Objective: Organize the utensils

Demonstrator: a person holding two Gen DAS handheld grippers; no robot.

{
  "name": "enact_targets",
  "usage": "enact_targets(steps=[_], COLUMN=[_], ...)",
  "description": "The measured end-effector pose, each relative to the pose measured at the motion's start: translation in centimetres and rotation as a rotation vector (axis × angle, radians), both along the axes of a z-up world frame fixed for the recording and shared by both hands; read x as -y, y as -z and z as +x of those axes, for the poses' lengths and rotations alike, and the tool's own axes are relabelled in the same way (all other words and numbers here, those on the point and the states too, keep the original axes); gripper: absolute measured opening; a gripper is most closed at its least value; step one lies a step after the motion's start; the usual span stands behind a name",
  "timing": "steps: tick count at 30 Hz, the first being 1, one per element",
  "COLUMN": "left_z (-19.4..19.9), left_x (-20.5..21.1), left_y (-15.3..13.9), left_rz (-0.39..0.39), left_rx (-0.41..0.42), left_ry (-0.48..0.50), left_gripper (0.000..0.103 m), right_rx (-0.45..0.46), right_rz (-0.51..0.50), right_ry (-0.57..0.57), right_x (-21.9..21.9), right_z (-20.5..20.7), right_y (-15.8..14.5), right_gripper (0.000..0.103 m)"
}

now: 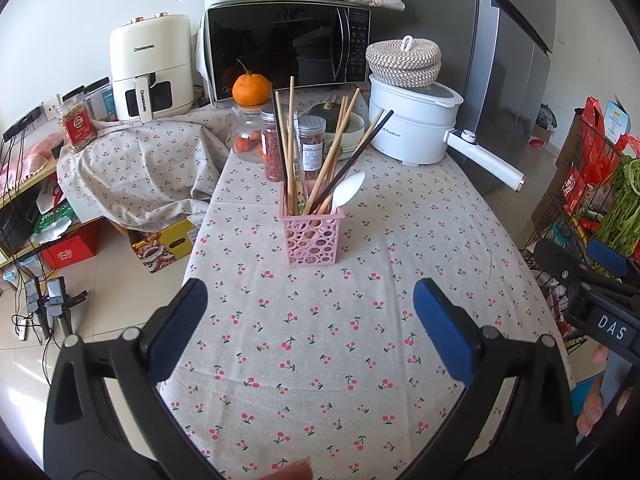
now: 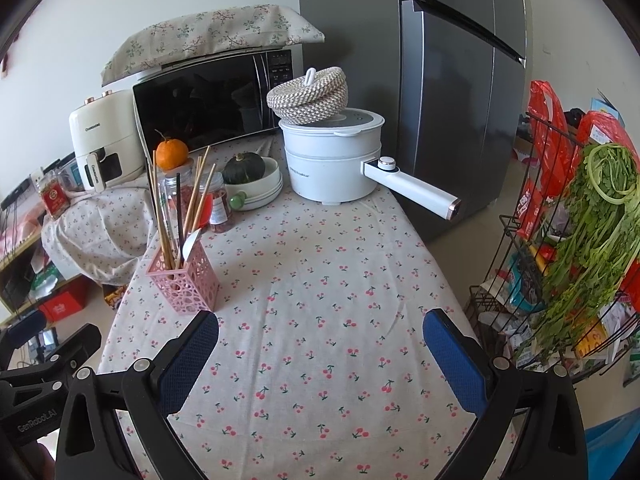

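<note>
Left wrist view: both claws, left claw [image 1: 306, 300] and right claw [image 2: 320, 330], stood apart, empty. Chopsticks [image 1: 288, 148] and spoon [image 1: 349, 192] sat in pink holder [image 1: 311, 236]; counter [image 1: 360, 320] bare. Task judged done; next, withdraw.

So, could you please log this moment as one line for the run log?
left tongs open, empty | right tongs open, empty | chopsticks, white spoon in pink holder | cherry tablecloth bare in front

The utensil basket [image 1: 311, 236] sits mid-table [image 1: 360, 360] with chopsticks [image 1: 286, 140] and a spoon [image 1: 347, 194] standing in it. Behind it are jars [image 1: 312, 144], then the microwave [image 1: 286, 50] along the far edge. The electric pot [image 1: 412, 120] is at the far right corner.
</note>
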State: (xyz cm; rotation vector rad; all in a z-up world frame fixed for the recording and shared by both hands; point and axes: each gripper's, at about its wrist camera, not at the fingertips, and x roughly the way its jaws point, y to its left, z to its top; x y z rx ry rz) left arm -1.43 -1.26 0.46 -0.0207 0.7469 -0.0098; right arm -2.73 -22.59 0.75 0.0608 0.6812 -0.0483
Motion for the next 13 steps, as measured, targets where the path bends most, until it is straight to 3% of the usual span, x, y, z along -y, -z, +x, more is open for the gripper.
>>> enact_targets(steps=[13], left_z=[0.2], left_x=[0.1], left_y=[0.4], left_rz=[0.005], left_rx=[-0.013], left_ry=[-0.003], left_gripper=[0.102], right_rx=[-0.033], right_rz=[-0.032], right_ry=[-0.005], right_x=[-0.5], right_z=[0.7], right_y=[1.2], right_gripper=[0.103])
